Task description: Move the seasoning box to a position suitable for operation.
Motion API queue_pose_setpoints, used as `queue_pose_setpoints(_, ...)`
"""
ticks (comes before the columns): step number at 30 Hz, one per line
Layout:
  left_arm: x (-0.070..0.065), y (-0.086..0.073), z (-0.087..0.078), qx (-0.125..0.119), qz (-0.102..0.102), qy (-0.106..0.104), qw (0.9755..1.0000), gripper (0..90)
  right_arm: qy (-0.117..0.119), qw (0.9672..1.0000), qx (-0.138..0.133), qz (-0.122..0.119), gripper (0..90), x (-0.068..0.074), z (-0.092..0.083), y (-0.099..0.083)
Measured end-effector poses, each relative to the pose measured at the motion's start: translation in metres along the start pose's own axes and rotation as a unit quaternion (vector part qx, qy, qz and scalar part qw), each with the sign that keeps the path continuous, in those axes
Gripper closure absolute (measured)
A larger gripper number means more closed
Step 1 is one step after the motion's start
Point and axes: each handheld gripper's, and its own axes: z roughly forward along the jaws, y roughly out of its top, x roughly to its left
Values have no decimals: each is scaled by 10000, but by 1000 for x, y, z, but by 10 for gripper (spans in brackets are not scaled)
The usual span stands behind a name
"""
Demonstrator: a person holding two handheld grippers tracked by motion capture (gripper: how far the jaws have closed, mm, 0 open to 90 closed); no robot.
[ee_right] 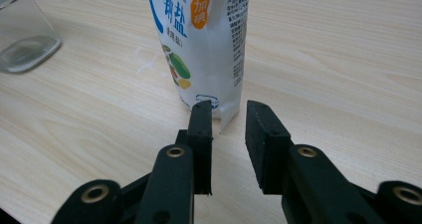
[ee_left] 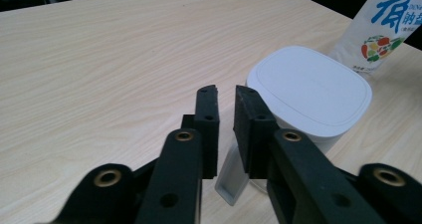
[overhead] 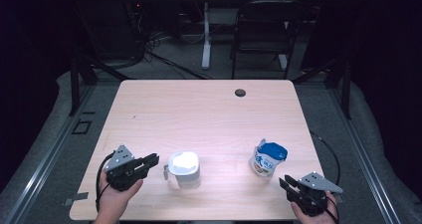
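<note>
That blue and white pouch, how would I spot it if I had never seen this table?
Start at the pale wooden table and look to its near right side. The pouch stands upright there, just beyond the right tool. Unlike the lidded white container, it is a soft bag with a blue top and printed characters.

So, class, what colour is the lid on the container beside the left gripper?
White; the lid shows best in the left gripper view.

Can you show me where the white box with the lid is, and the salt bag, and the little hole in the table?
white lidded container (overhead: 184, 167), high view, on its lid.
salt bag (overhead: 267, 160), high view, on its printed front.
table hole (overhead: 240, 92), high view, on the dark round opening.
</note>
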Motion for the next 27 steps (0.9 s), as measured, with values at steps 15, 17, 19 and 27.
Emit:
queue_pose_setpoints(15,-9,9,6,81,192,-180,9996,900,53,10000,32,-51,868,4,-7,0)
queue_pose_setpoints(17,-10,10,7,116,199,-198,9995,900,57,10000,-6,-19,877,4,-7,-1)
queue_pose_setpoints(19,-11,10,9,95,191,-234,9995,900,71,10000,-2,-11,885,4,-7,-1)
queue_pose_setpoints(27,-18,11,15,223,294,-300,9989,900,74,10000,32,-47,892,5,-9,-2)
